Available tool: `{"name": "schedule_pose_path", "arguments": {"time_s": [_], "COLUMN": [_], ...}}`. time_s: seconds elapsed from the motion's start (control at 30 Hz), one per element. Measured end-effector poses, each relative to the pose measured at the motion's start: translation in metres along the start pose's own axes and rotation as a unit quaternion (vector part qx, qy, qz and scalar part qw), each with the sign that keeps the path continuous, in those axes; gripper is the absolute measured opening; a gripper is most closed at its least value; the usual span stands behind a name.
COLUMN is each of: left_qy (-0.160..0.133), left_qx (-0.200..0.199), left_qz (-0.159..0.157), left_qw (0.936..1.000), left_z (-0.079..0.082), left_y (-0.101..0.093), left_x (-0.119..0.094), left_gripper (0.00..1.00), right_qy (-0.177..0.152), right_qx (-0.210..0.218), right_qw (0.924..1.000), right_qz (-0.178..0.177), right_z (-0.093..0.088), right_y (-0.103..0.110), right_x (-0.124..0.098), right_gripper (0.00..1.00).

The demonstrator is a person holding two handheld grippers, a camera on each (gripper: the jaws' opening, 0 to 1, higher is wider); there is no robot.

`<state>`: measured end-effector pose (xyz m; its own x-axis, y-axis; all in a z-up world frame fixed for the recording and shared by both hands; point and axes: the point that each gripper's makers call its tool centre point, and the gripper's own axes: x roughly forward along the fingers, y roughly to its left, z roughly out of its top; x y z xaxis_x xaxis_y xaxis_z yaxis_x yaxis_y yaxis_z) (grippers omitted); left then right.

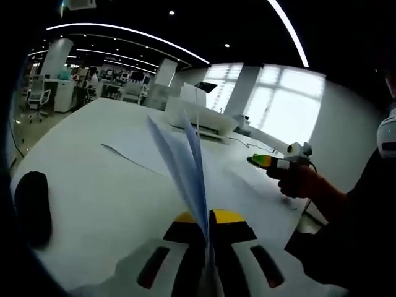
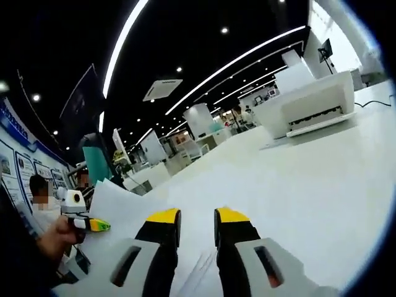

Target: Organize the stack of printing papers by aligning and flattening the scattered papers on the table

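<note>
Several sheets of paper (image 1: 185, 154) stand on edge, pinched between the left hand-held gripper (image 1: 207, 232) jaws above the white worktop (image 1: 93, 167). Right hand-held gripper (image 2: 197, 226) jaws are slightly spread, holding nothing. A printer (image 2: 309, 102) sits beyond.

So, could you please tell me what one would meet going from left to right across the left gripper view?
Black object on the table → left gripper shut on upright sheets of paper → the right gripper held in a person's hand.
</note>
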<state>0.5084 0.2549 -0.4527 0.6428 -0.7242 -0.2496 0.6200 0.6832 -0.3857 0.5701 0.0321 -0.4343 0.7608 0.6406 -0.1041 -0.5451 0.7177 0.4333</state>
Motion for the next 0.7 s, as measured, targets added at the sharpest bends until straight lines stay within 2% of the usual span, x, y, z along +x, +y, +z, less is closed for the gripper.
{"name": "schedule_pose_path", "arguments": {"time_s": [0.33, 0.7], "left_qy": [0.002, 0.013], "left_qx": [-0.004, -0.003], "left_qz": [-0.005, -0.008], "left_qw": [1.0000, 0.9999], "left_z": [0.001, -0.003], "left_y": [0.000, -0.001], "left_x": [-0.002, -0.002], "left_gripper": [0.07, 0.08], "right_qy": [0.005, 0.028], "right_qx": [-0.021, -0.082], "right_qw": [0.9997, 0.9962], "right_qz": [-0.010, 0.000], "right_z": [0.005, 0.017], "right_y": [-0.012, -0.020], "right_x": [-0.004, 0.001], "right_gripper": [0.24, 0.36]}}
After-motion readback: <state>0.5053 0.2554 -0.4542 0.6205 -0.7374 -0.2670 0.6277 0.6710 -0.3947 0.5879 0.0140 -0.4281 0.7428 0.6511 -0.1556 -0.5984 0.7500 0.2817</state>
